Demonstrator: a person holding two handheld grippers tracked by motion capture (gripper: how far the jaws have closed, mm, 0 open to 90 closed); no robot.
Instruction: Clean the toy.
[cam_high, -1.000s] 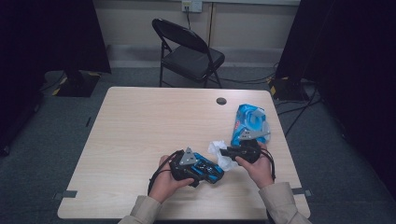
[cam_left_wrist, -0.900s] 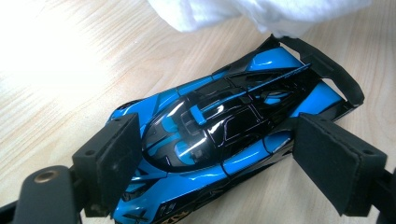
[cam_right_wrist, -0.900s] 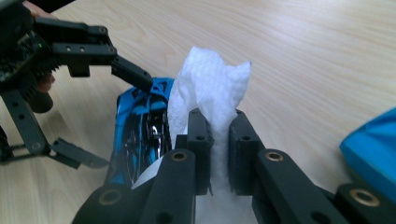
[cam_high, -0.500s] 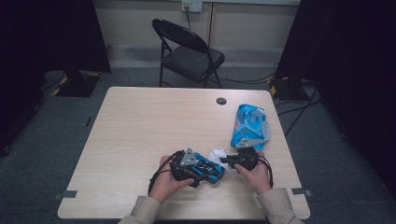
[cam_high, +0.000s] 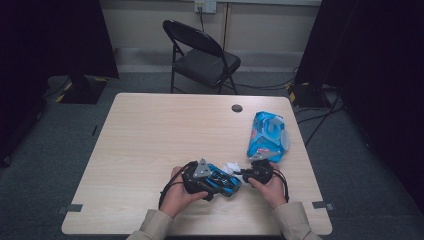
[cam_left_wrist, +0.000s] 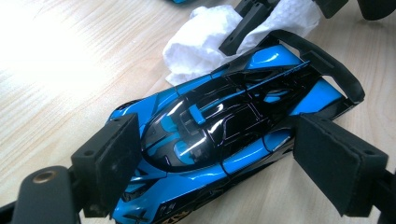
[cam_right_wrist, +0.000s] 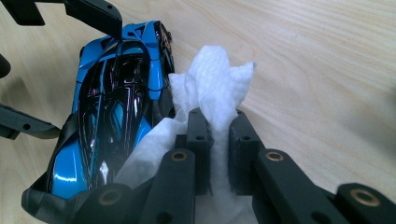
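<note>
Lying near the table's front edge, the blue-and-black toy race car sits between the left gripper's wide-open jaws, whose pads seem just clear of its flanks. The right gripper has its jaws clamped on a crumpled white wipe, pressed against the car's side. A blue wipes packet lies farther back right.

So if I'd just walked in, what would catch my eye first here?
Probably the glossy blue and black toy race car near the table's front edge, with the left gripper jaws on either side of its body. Right beside it, the right gripper pinches a crumpled white wipe that touches the car's side. Farther back on the right lies an opened blue pack of wipes.
</note>
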